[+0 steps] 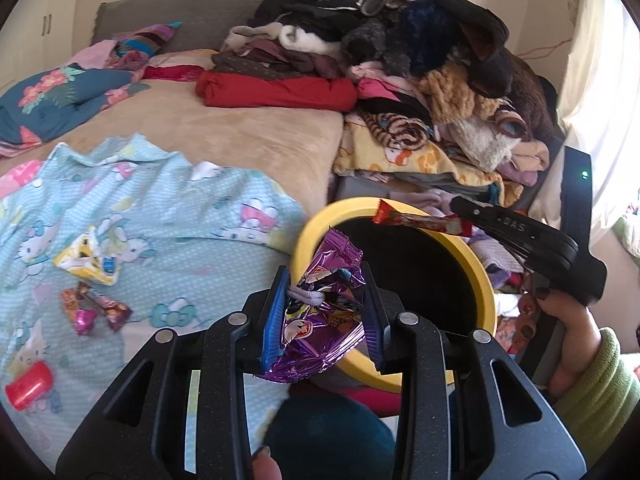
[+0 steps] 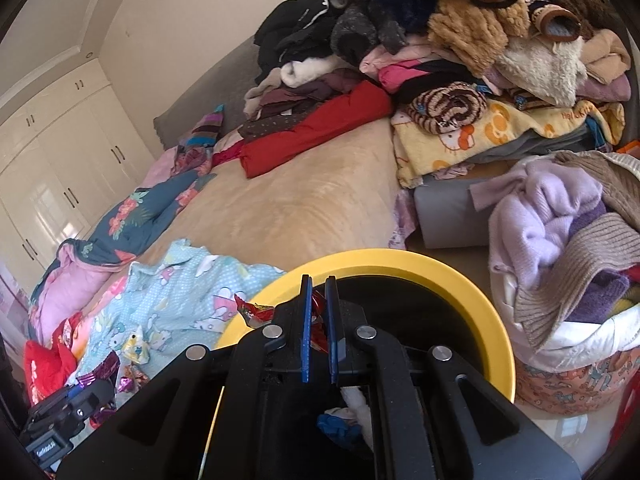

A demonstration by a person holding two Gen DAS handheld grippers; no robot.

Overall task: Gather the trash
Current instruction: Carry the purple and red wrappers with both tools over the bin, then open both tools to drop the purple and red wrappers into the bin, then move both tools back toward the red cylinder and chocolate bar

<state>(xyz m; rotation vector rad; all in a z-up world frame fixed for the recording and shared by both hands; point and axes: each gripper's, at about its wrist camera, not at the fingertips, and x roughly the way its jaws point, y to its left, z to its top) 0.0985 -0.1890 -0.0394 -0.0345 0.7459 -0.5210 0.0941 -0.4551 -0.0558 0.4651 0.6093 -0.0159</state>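
My left gripper (image 1: 325, 280) is shut on a crumpled purple foil wrapper (image 1: 320, 320) and holds it at the near rim of the yellow bin (image 1: 486, 280). My right gripper (image 2: 319, 292) is shut on a red wrapper (image 2: 256, 312) over the bin (image 2: 400, 260); in the left wrist view that red wrapper (image 1: 420, 220) hangs over the bin's far rim from the right gripper (image 1: 464, 204). A yellow wrapper (image 1: 90, 260), small pink and brown candy wrappers (image 1: 96, 308) and a red cap (image 1: 30, 388) lie on the light blue Hello Kitty cloth (image 1: 160, 208).
A tall pile of clothes (image 1: 400, 60) covers the far right of the bed. A floral blue quilt (image 1: 60, 96) lies at the left. A laundry basket of knitwear (image 2: 568, 280) stands right of the bin. White wardrobes (image 2: 52, 160) line the left wall.
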